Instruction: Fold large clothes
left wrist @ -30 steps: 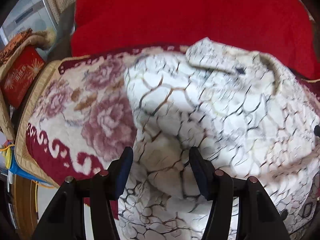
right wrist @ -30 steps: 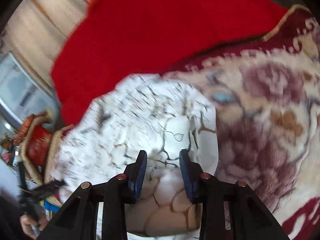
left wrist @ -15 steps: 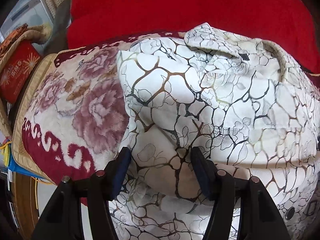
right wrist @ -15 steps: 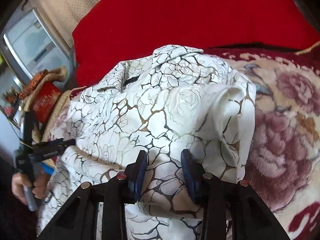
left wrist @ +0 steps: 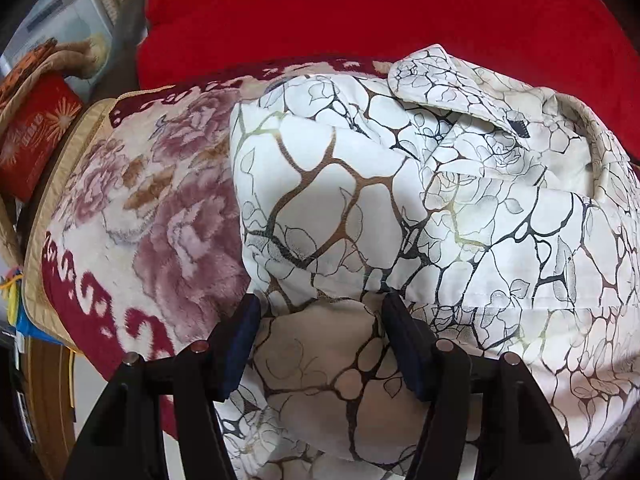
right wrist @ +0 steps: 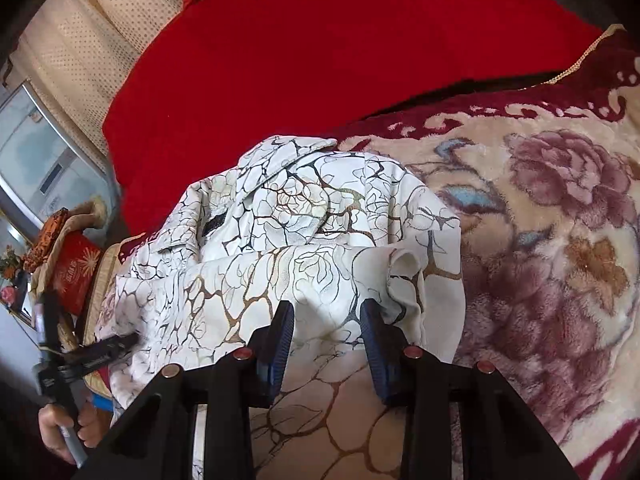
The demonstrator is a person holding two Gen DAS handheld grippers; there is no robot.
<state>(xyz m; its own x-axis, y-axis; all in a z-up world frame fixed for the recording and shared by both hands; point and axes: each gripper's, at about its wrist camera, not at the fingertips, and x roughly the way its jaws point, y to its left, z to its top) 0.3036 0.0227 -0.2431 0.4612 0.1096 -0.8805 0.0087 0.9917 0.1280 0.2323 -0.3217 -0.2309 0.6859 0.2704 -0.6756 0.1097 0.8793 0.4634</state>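
Both pairs of jaws are clamped on bunched cloth of the same garment, a white shirt (left wrist: 400, 208) printed with a cracked black-and-gold vein pattern. It lies half folded on a plush floral blanket (left wrist: 132, 216), with a red cover (left wrist: 360, 12) behind it at twelve o'clock.

On the left gripper (left wrist: 320, 316) the jaws stand fairly wide with a thick fold of shirt filling the gap between the blue pads; the bulk of the garment rises from the fingertips toward one and two o'clock, where the collar (left wrist: 436, 80) lies. In the right wrist view this gripper (right wrist: 132, 338) shows at eight o'clock, pressed into the shirt's edge, with the person's hand (right wrist: 66, 426) on its handle.

On the right gripper (right wrist: 327, 312) the jaws sit narrower, pinching a fold of shirt (right wrist: 304, 220); a curled hem (right wrist: 404, 264) stands just beside the right pad, and the garment spreads from there toward ten and twelve o'clock.

A red box (left wrist: 34, 136) sits past the blanket's edge at nine o'clock in the left view.
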